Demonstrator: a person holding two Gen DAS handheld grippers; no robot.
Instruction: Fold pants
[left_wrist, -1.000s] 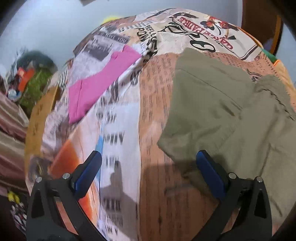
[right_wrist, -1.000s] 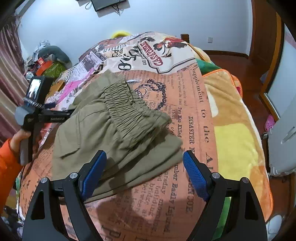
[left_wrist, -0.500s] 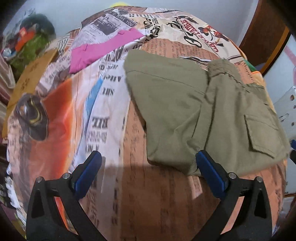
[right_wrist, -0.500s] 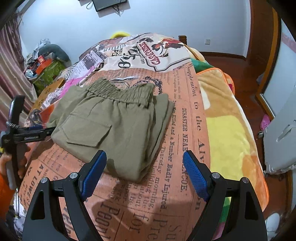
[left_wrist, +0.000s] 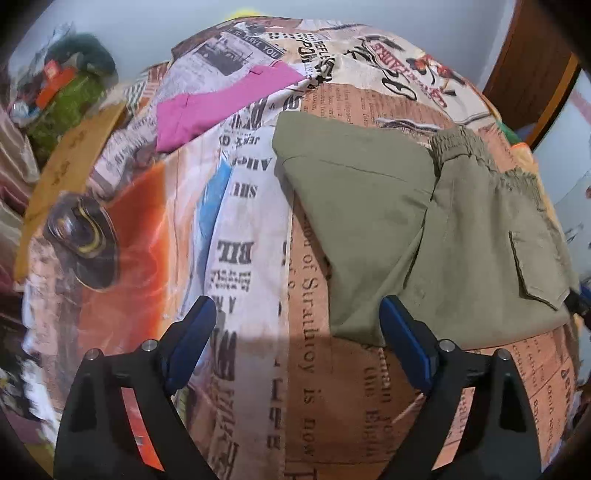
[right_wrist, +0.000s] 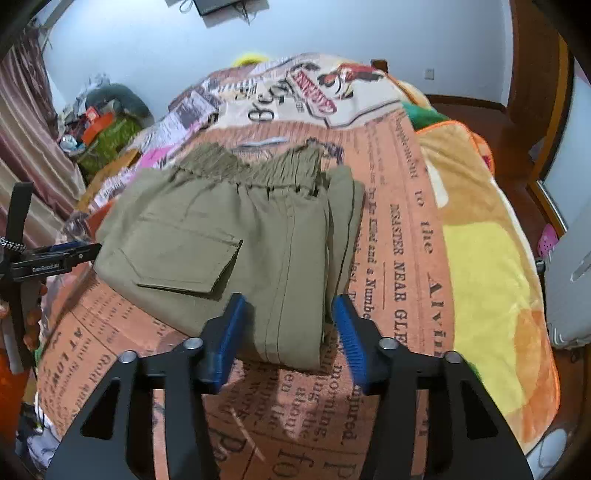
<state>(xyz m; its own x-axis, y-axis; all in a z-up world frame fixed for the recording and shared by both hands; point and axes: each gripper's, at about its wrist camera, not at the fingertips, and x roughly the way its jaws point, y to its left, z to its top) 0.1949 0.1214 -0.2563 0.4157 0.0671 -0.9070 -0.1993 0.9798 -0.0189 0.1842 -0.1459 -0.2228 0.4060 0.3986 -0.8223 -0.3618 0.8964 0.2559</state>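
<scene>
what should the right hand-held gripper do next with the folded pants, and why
Probably ease the right hand-held gripper forward and close on the near edge of the folded olive-green cargo pants. Its blue pads are open, straddling that edge without pinching it, and the layers at the right side look uneven, so another fold or tidy seems likely.

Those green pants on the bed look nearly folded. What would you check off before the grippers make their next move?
1. Pants lie in a flat folded stack on the bedspread: ok.
2. Waistband lies at the far end, pocket flap on top: ok.
3. Right gripper is open, its pads on either side of the near edge of the pants: ok.
4. Whether those pads touch the cloth: cannot tell.
5. Left gripper is open and holds nothing, beside the stack's near corner: ok.
6. Pink cloth lies apart from the pants, out of the way: ok.
</scene>
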